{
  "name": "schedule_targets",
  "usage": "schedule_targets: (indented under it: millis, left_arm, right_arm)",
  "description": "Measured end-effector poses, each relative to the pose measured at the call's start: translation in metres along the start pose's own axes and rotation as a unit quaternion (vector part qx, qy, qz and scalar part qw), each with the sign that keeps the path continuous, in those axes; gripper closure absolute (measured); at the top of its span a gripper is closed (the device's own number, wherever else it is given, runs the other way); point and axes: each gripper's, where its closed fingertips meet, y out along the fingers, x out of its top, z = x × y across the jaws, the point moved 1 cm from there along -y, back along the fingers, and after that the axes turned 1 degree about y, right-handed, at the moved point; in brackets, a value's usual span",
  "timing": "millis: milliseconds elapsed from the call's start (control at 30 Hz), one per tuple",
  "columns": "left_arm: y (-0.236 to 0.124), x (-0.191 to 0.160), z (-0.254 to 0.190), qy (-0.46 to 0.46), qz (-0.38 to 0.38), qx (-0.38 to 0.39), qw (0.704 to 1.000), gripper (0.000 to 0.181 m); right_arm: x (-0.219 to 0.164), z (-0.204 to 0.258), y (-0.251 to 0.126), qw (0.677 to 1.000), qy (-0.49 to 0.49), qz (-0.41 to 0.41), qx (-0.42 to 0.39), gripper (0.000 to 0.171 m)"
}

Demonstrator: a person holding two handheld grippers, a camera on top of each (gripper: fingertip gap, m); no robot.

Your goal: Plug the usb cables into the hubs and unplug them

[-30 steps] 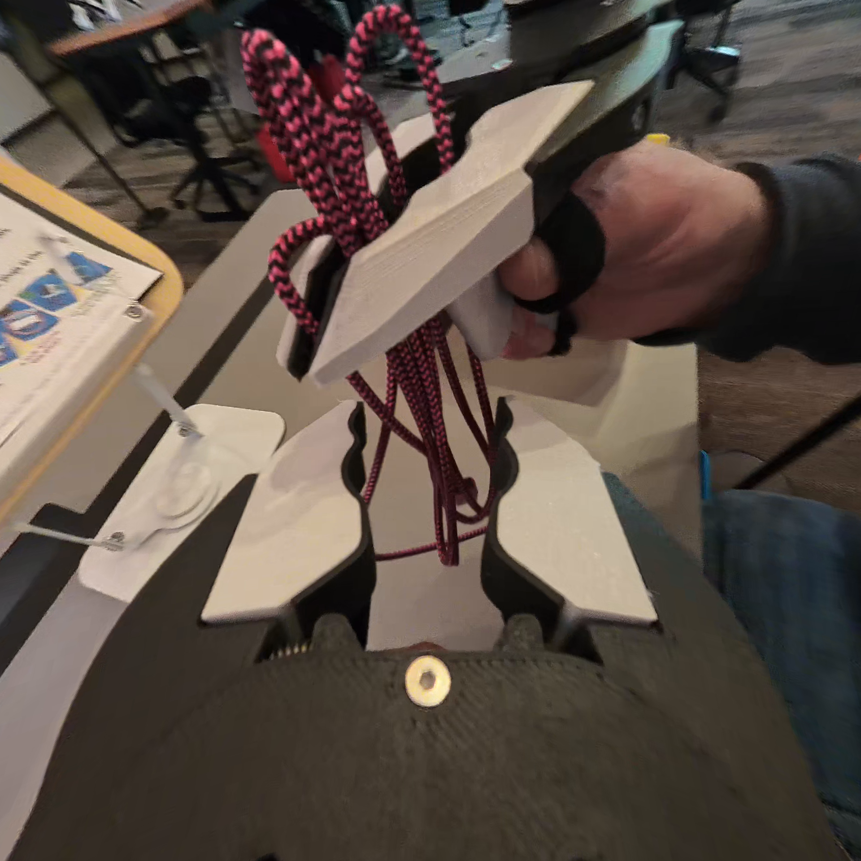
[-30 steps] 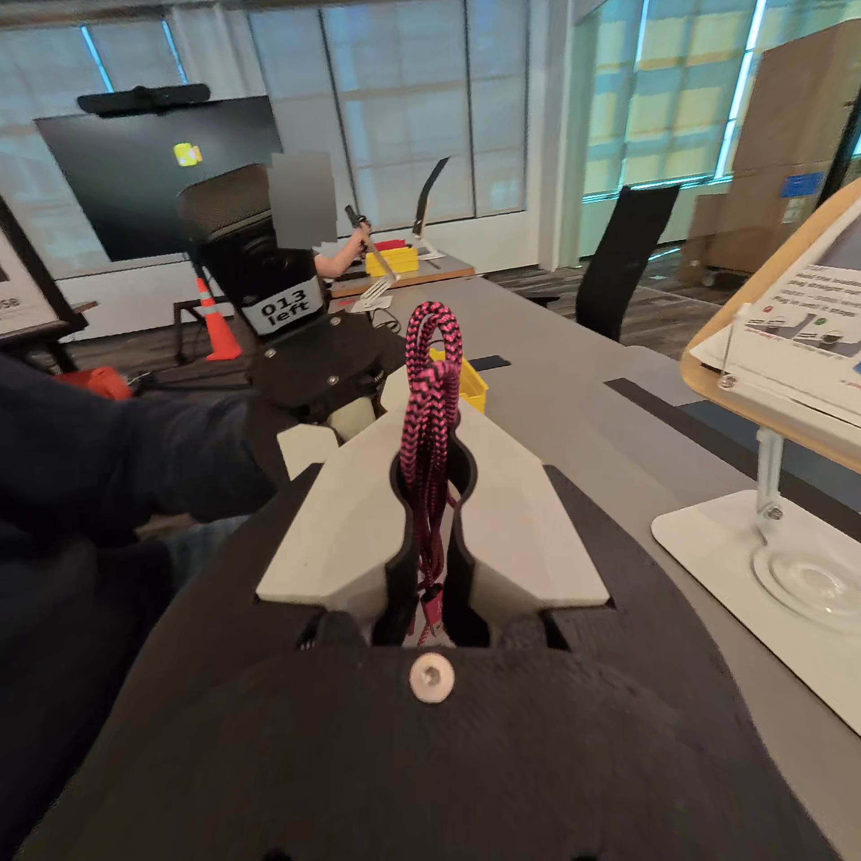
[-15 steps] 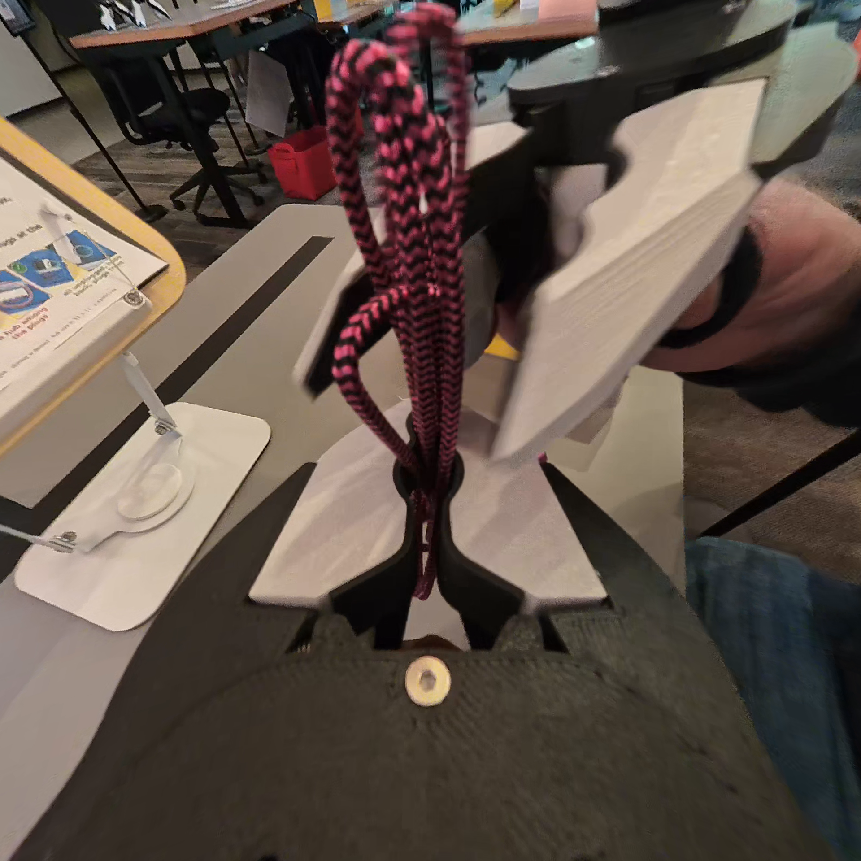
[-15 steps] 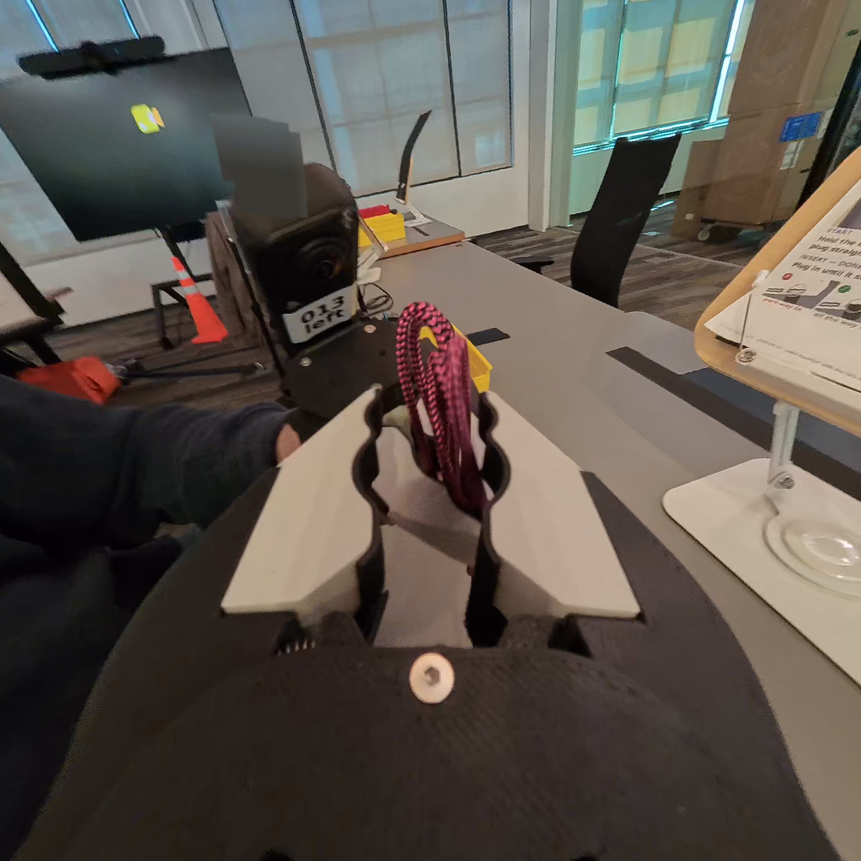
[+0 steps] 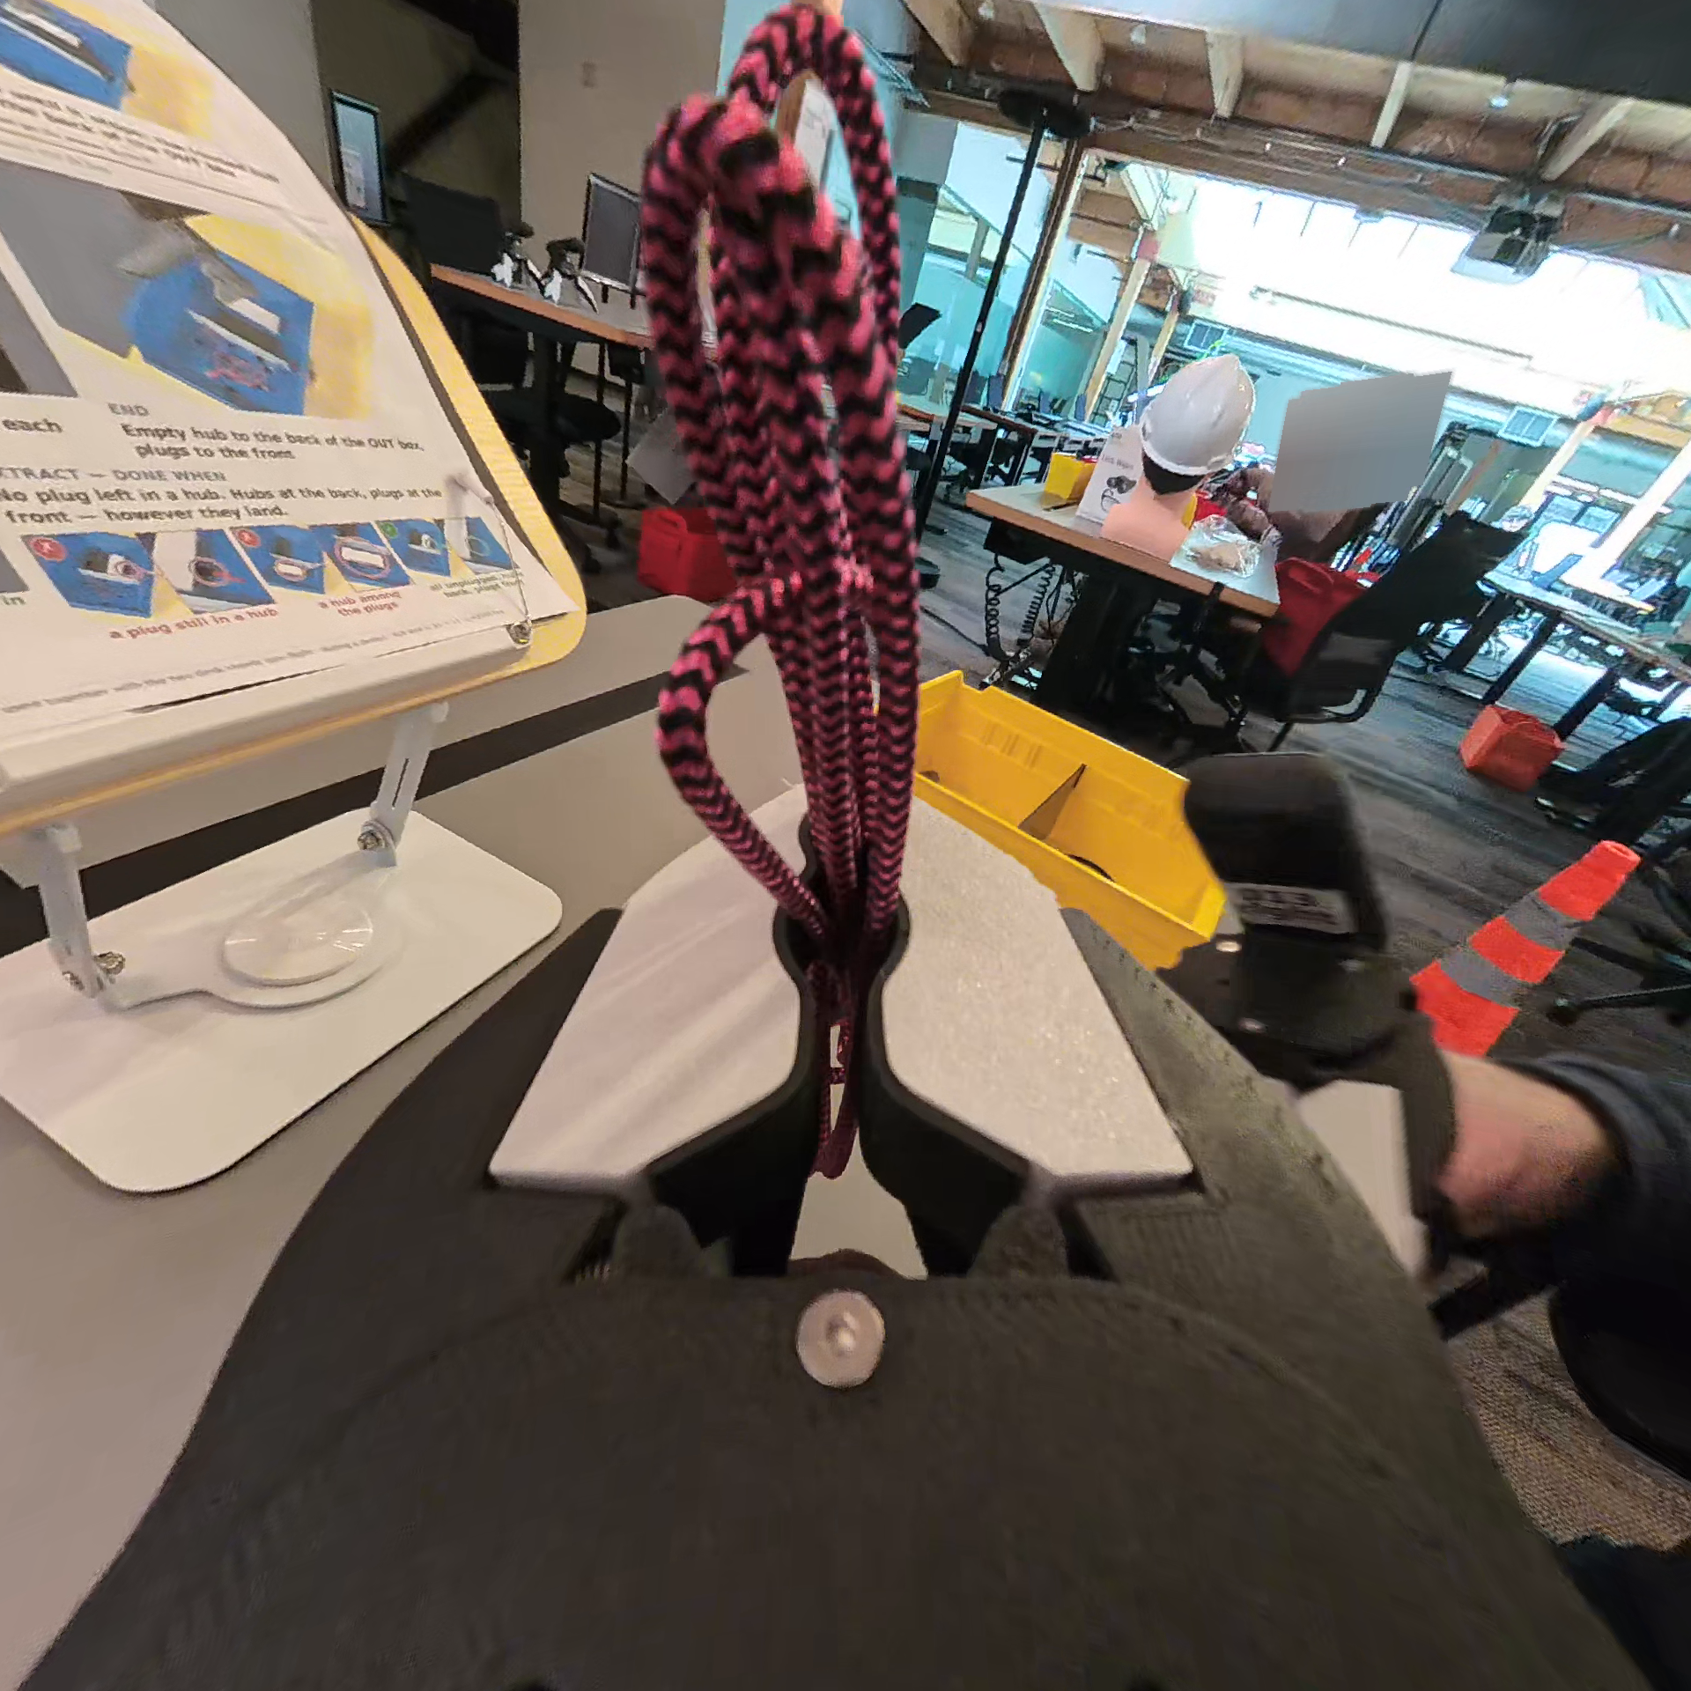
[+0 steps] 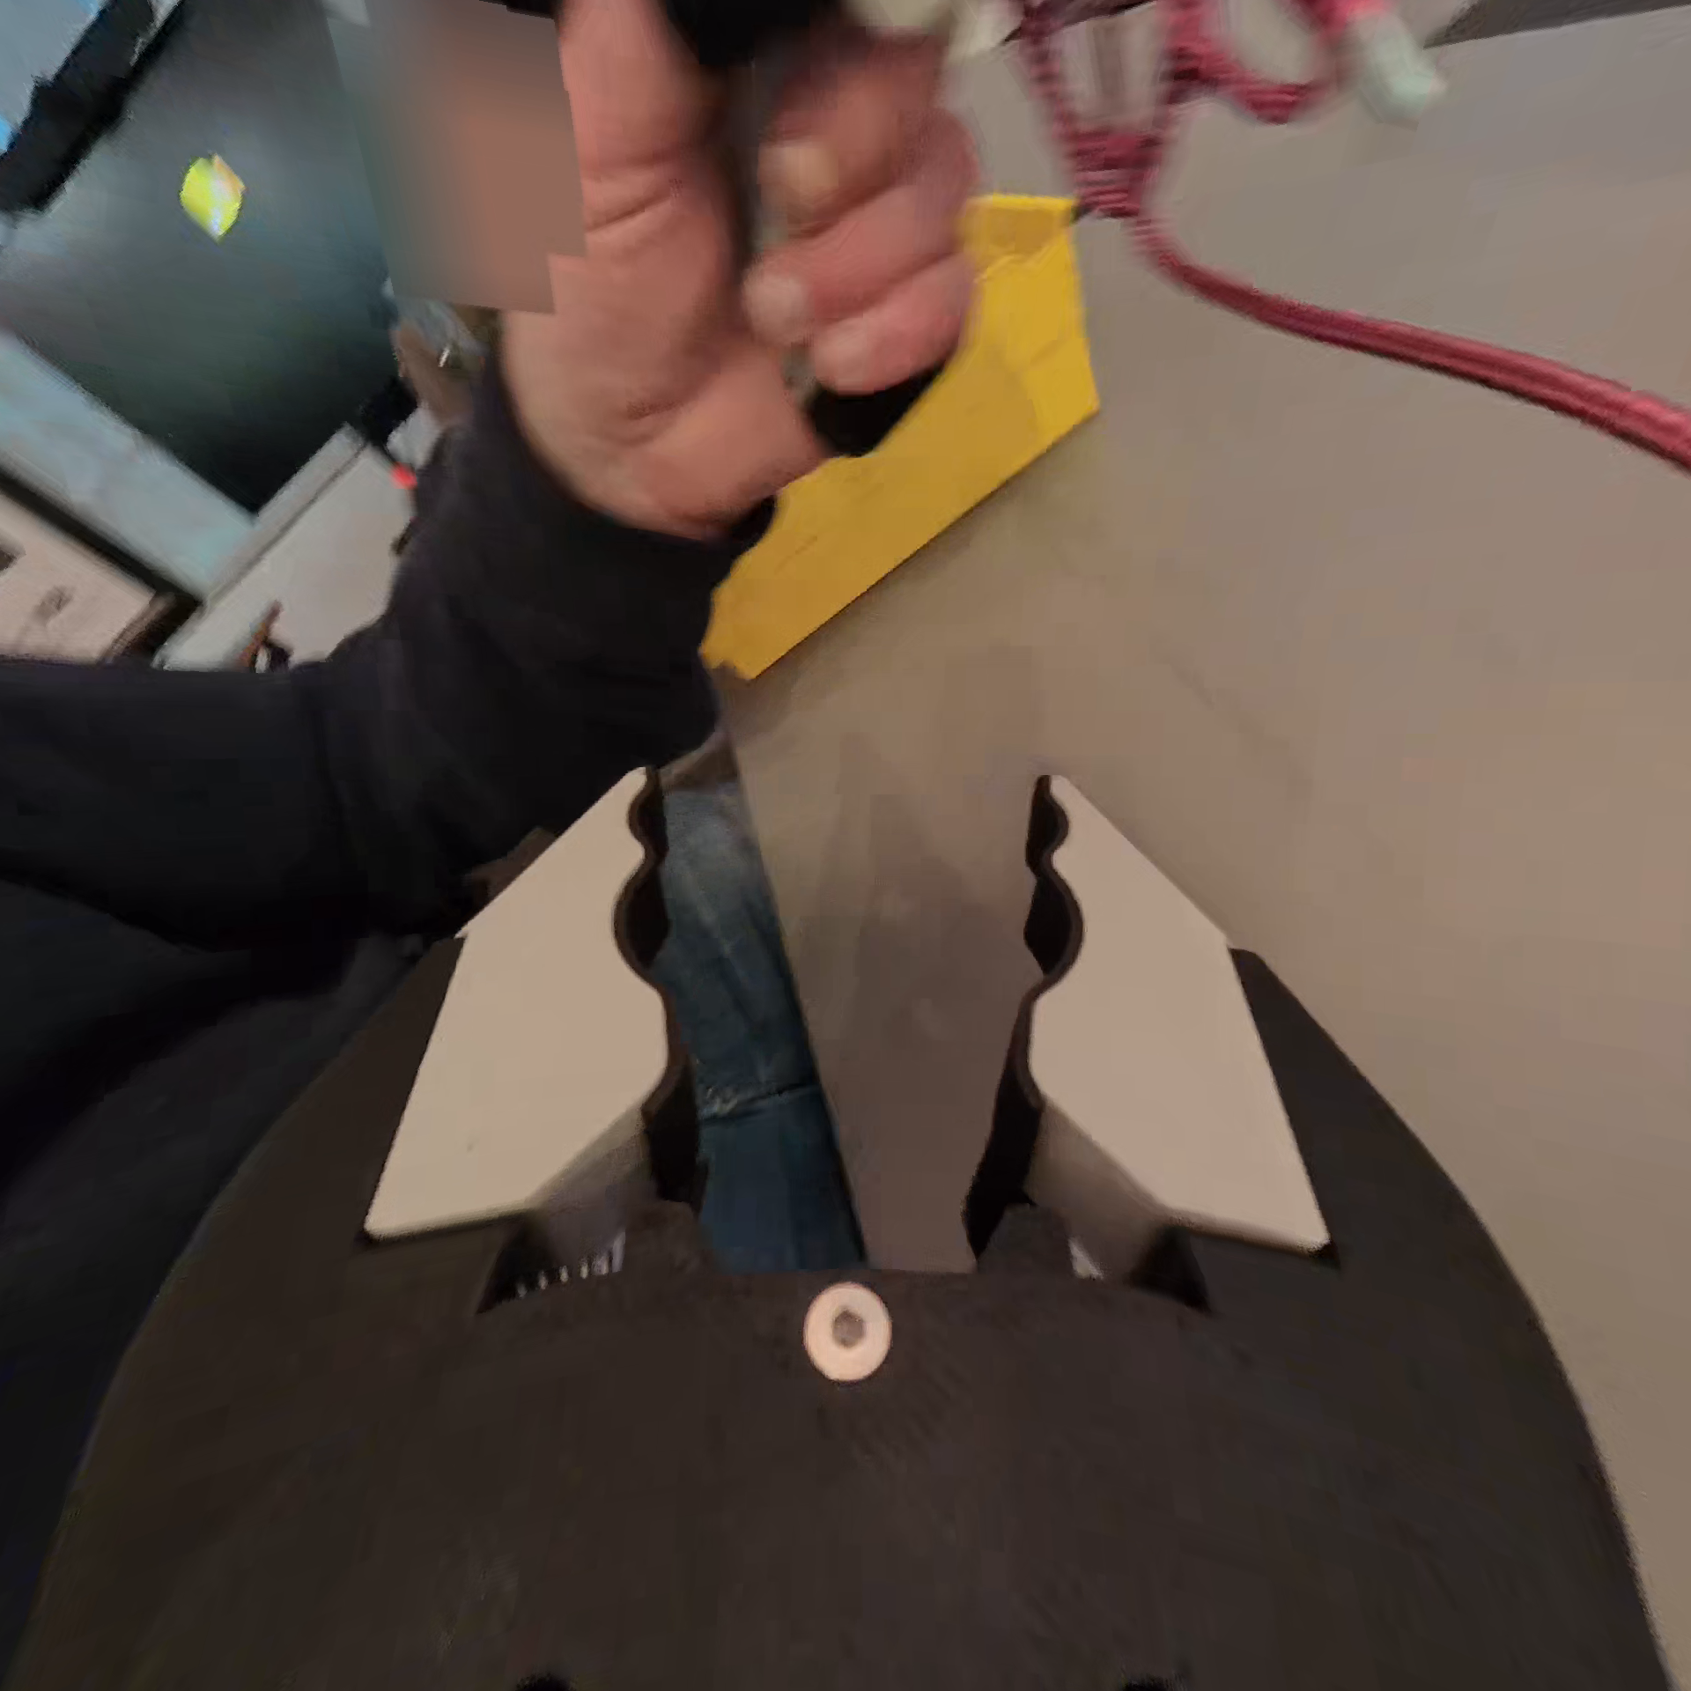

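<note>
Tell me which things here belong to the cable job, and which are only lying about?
Job:
- pink-and-black braided cable bundle, clamped in the left gripper
- open right gripper
- yellow plastic bin

Lying about:
- white hard hat
- orange traffic cone
- tilted instruction board on white stand

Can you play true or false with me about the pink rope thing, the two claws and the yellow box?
1. The left claw is squeezing the pink and black cable. True.
2. The right claw is holding the cable too. False: it is open and holds nothing.
3. The cable loops stand up above the left claw. True.
4. The yellow bin is hanging in the air. False: it sits on the grey table.
5. The paper on the stand is to the right of the left claw. False: it stands to the left.
</note>
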Motion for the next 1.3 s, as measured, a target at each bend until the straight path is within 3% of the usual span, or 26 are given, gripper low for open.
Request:
schedule_targets:
  millis: [100,200,400,733,933,1000,1200,1300]
  left_arm:
    - [0.001,-0.004,-0.008,0.015,0.013,-0.001,1.0,0.179]
    - [0.004,-0.016,-0.015,0.031,0.046,-0.004,0.998,0.179]
    - [0.012,-0.038,-0.029,0.077,0.116,-0.027,0.99,0.179]
    - [0.014,-0.063,-0.034,0.137,0.192,-0.022,0.971,0.179]
    - [0.017,-0.08,-0.056,0.101,0.216,-0.106,0.965,0.18]
    - [0.017,-0.084,-0.069,0.08,0.221,-0.159,0.959,0.179]
    - [0.007,-0.099,-0.098,0.04,0.26,-0.298,0.918,0.179]
    - [0.004,-0.112,-0.11,0.036,0.29,-0.342,0.893,0.178]
  right_arm:
    - [0.032,-0.031,-0.012,0.994,0.021,-0.1,-0.029,0.08]
    - [0.066,-0.031,-0.027,0.989,-0.011,-0.146,-0.02,0.09]
    - [0.1,-0.018,-0.037,0.987,-0.024,-0.157,0.013,0.109]
    - [0.101,-0.015,-0.024,0.991,-0.028,-0.127,0.032,0.104]
    - [0.11,-0.004,-0.024,0.984,-0.061,-0.158,0.059,0.112]
    - [0.112,0.006,-0.024,0.977,-0.078,-0.174,0.101,0.115]
    - [0.091,0.031,-0.021,0.964,-0.139,-0.093,0.206,0.114]
    - [0.082,0.031,-0.018,0.962,-0.163,-0.06,0.212,0.133]
